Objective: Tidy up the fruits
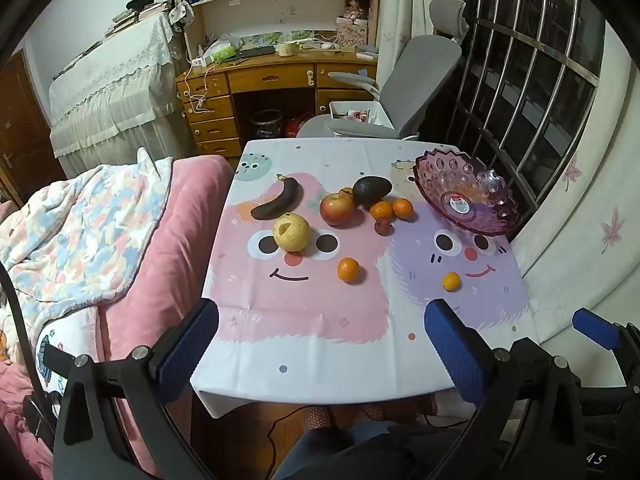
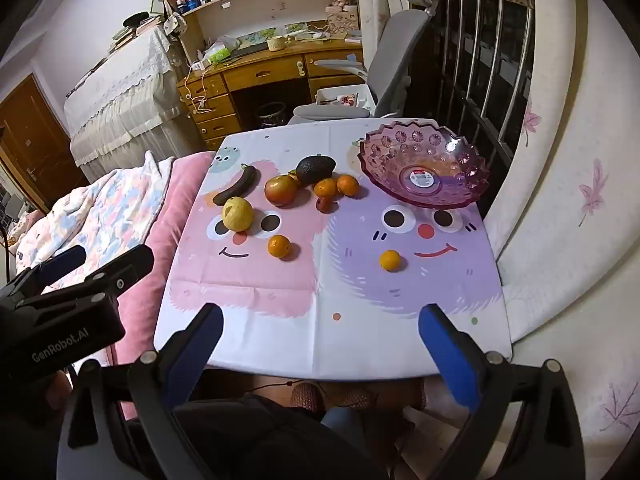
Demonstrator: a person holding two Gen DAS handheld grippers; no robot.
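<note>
We hold our left gripper (image 1: 322, 320) and right gripper (image 2: 320, 324) wide apart and empty above the tablecloth's (image 2: 320, 340) near edge, short of the fruit and the purple glass bowl (image 2: 424, 164).

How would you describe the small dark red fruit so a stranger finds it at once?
Start at the purple glass bowl on the table's far right. Left of it lie two oranges. The small dark red fruit sits just in front of them, smaller, darker and more wrinkled than any neighbour.
</note>
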